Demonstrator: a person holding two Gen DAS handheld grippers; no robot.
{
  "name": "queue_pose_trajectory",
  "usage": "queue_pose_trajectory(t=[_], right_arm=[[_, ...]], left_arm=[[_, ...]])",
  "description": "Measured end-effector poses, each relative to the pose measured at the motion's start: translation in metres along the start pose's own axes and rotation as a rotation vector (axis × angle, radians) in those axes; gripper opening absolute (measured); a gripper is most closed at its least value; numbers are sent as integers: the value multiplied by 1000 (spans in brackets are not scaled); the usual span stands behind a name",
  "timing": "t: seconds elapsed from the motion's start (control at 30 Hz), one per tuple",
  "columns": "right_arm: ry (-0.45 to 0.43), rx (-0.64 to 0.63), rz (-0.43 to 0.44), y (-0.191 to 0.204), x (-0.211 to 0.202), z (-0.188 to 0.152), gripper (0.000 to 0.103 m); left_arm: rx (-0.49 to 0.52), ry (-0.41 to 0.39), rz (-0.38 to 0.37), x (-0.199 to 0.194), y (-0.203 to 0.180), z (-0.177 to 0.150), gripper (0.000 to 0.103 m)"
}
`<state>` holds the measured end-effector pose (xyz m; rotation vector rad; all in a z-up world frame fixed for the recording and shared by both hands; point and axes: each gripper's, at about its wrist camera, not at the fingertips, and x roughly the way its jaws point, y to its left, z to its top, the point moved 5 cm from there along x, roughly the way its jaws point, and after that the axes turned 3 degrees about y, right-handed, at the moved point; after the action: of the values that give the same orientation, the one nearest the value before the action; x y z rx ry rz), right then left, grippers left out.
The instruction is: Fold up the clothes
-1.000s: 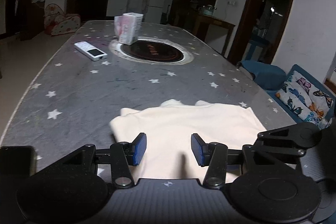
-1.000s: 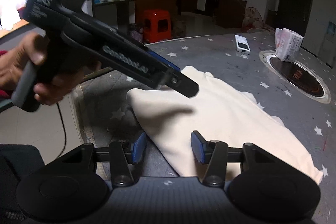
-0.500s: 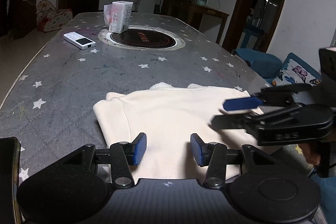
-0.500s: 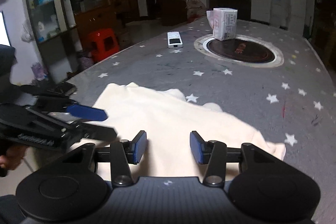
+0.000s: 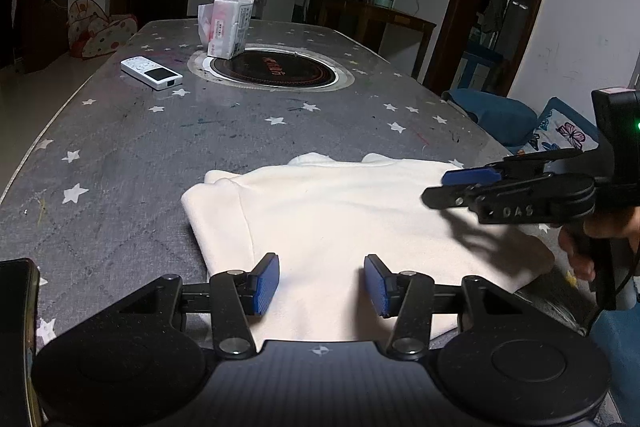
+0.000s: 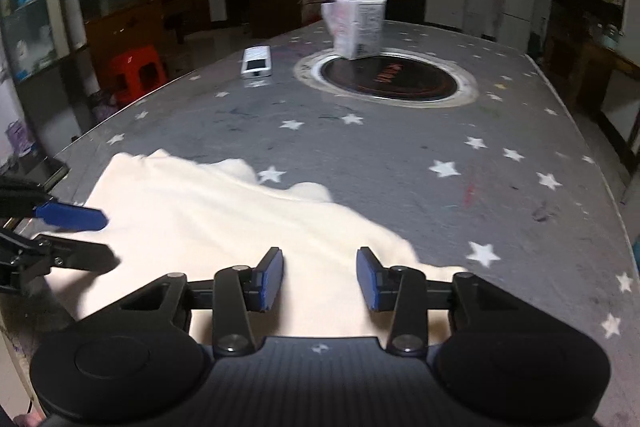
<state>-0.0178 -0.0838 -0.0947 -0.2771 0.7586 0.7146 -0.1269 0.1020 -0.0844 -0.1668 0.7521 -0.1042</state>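
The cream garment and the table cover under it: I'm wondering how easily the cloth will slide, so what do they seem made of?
The cream garment looks like a soft, matte knit, perhaps cotton: it drapes in rounded folds with no shine. The table cover looks like grey quilted fabric printed with white stars, with faint stitched diamond lines showing. A slight sheen farther back could mean a clear film over it; I cannot tell.

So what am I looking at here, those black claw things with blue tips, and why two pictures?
Each picture comes from a camera fixed on a hand-held gripper, looking out along its two blue-padded fingers. A person holds one in each hand; no robot arm is involved. The left gripper and the right gripper are both open and hold nothing. Each also shows from the side in the other's view. Below them a cream garment lies partly folded on the star-patterned table. Farther back are a white remote, a tissue pack and a round inset cooktop.
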Motion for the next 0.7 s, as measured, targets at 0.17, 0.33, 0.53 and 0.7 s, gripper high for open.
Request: queue_pose_trajectory(t=[0.17,0.33,0.53,0.7], right_arm=[[0,14,-10,-11,-15,-5,38],[8,-50,49,-1,-42,-21,38],[43,-69,62,3,-54,-45,38],[20,-40,62,-1,-61,-44,38]], left_arm=[[2,0,-3,-3,-1,2,52],[9,0,-5,-6,-2,1,53],[15,7,0,-6,-2,-1,53],[8,10,10,-7,2,-2,53]])
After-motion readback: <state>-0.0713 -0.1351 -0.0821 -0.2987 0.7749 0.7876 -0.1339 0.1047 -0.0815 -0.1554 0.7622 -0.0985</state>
